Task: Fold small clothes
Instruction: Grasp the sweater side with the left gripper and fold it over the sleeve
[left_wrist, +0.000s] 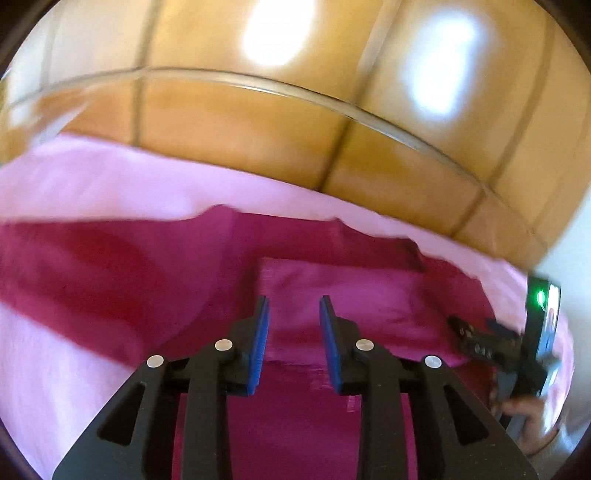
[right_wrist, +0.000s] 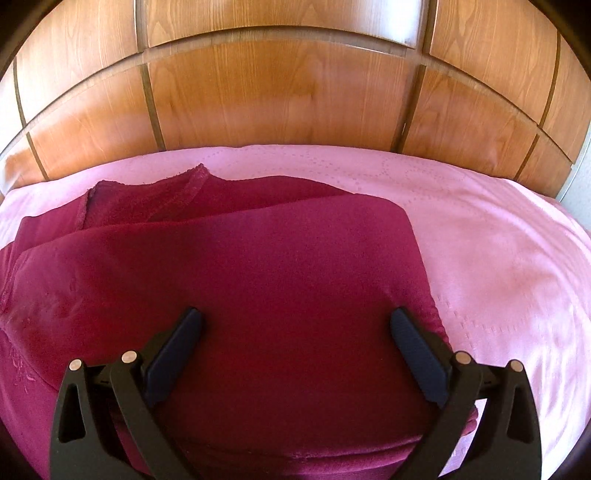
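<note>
A dark magenta garment (right_wrist: 258, 258) lies on the pink bedspread (right_wrist: 498, 258), with one flap folded flat over the rest and a hemmed edge showing behind at the left. My right gripper (right_wrist: 295, 314) hovers just over the folded flap, jaws wide apart and nothing between them. The left wrist view is blurred. There the same garment (left_wrist: 110, 266) spreads below my left gripper (left_wrist: 294, 301), whose blue pads (left_wrist: 260, 332) stand a little apart and press on nothing. The right gripper (left_wrist: 491, 343) also shows at that view's right edge, held by a hand (left_wrist: 532, 410).
A wooden panelled headboard (right_wrist: 277, 96) rises right behind the bed. Bare pink bedspread (left_wrist: 74, 177) runs behind and to both sides of the garment. A pale wall strip (right_wrist: 576, 162) shows at the far right.
</note>
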